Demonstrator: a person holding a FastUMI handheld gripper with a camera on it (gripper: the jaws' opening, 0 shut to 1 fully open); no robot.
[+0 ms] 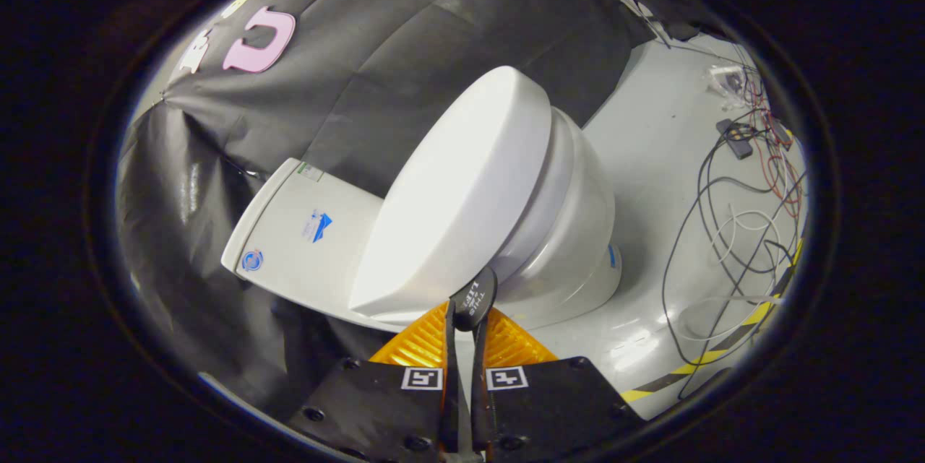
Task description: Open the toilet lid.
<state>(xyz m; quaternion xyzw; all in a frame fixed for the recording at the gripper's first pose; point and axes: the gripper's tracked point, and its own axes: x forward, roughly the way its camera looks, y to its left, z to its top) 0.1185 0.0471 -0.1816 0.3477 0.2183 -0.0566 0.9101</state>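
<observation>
The gripper [462, 318] shows at the bottom centre of the frame with its two fingers pressed close together, pinching a dark pull tab [475, 297] between them; the tab carries small printed lettering and runs up to the lower edge of the toilet lid [455, 188]. The lid sits just ahead of the fingertips, in the middle of the frame, a smooth white oval standing slightly apart from the seat and bowl [571, 232] beneath it, so a narrow gap shows along its right side. The whole toilet appears tilted in the frame, its bowl to the right of centre and its white tank [303, 232] to the left of centre, with small stickers on the tank's face. Behind the tank hangs the booth's black cloth wall [405, 58], filling the upper left. To the right, the pale floor [650, 159] carries a tangle of cables [737, 232] and a strip of yellow and black tape [708, 358] at lower right.
</observation>
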